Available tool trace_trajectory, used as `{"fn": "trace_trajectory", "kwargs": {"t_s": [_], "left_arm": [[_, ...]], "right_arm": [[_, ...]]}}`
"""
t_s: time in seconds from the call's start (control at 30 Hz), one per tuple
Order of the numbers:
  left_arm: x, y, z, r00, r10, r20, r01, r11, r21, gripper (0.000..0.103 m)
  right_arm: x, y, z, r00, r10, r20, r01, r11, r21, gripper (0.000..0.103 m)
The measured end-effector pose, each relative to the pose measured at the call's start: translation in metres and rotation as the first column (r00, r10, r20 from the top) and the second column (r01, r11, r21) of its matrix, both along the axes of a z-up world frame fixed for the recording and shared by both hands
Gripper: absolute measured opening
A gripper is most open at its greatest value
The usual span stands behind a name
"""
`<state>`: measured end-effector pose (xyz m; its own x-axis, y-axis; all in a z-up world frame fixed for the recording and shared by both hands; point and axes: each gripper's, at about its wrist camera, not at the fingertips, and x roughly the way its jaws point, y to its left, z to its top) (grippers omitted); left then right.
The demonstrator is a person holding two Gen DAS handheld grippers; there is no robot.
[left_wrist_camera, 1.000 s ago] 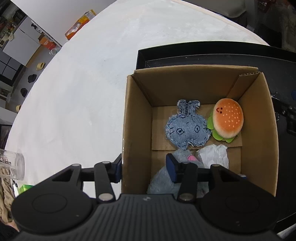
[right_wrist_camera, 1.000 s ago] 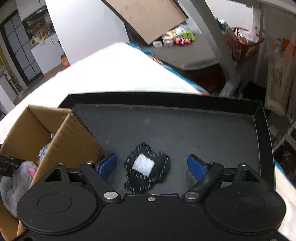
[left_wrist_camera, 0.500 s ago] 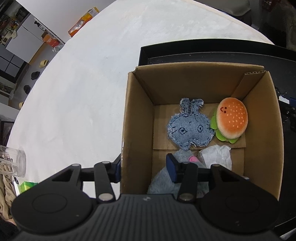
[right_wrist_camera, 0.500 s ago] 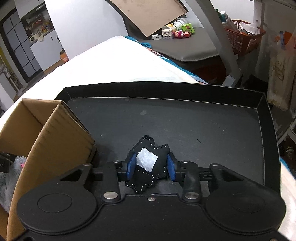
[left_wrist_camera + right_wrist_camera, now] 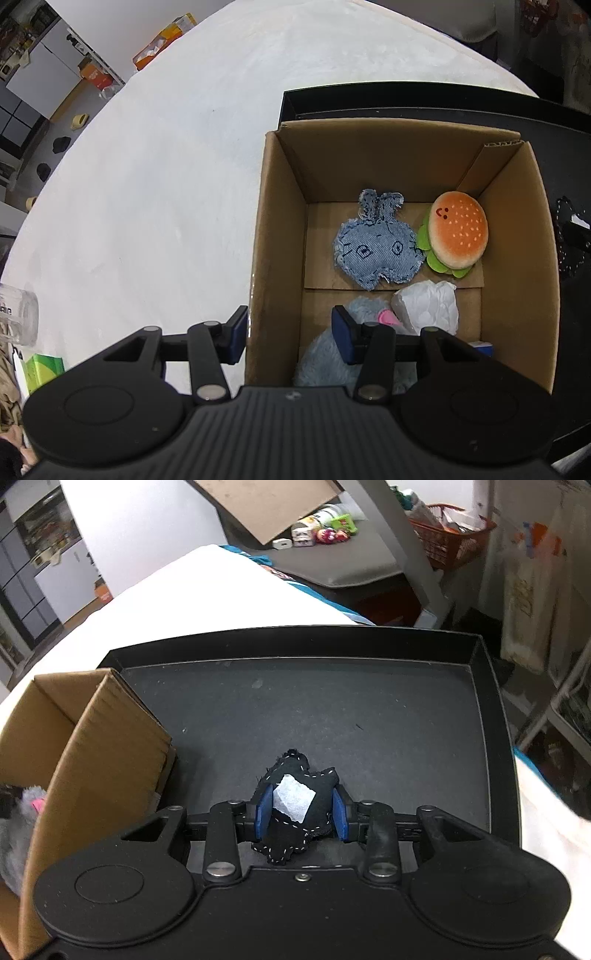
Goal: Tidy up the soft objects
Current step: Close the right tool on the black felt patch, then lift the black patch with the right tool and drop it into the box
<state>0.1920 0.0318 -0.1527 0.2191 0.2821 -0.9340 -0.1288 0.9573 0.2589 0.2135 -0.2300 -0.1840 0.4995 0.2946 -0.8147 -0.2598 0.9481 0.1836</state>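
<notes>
My right gripper (image 5: 301, 812) is shut on a black soft toy (image 5: 295, 827) with white stitching and a white patch, just above the floor of the black tray (image 5: 332, 701). The open cardboard box (image 5: 280, 221) stands at the tray's left end, its brown wall (image 5: 92, 746) also showing in the right wrist view. Inside lie a denim rabbit toy (image 5: 376, 247), a burger plush (image 5: 458, 232), a crumpled white piece (image 5: 428, 306) and a grey fluffy plush (image 5: 325, 354). My left gripper (image 5: 290, 334) is open and straddles the box's left wall, one pad outside, one inside.
The box and tray rest on a round white table (image 5: 147, 184). A clear glass (image 5: 14, 314) and a green packet (image 5: 40, 373) sit at its near left edge. Beyond the tray's far side are a grey bench and an orange basket (image 5: 450, 535).
The right jaws have shut on the black toy, which lay loose between them one second ago. The left gripper has stayed over the box wall.
</notes>
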Motion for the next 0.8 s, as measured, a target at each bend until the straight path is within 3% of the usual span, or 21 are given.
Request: {"fn": "trace_trajectory", "kwargs": {"t_s": [0.8], "left_arm": [[-0.029,0.021,0.015,0.995,0.017,0.093,-0.009,0.997,-0.08,0.046]], "right_arm": [[-0.028,0.014,0.065,0.998,-0.004,0.067,0.005,1.0,-0.006,0.034]]}}
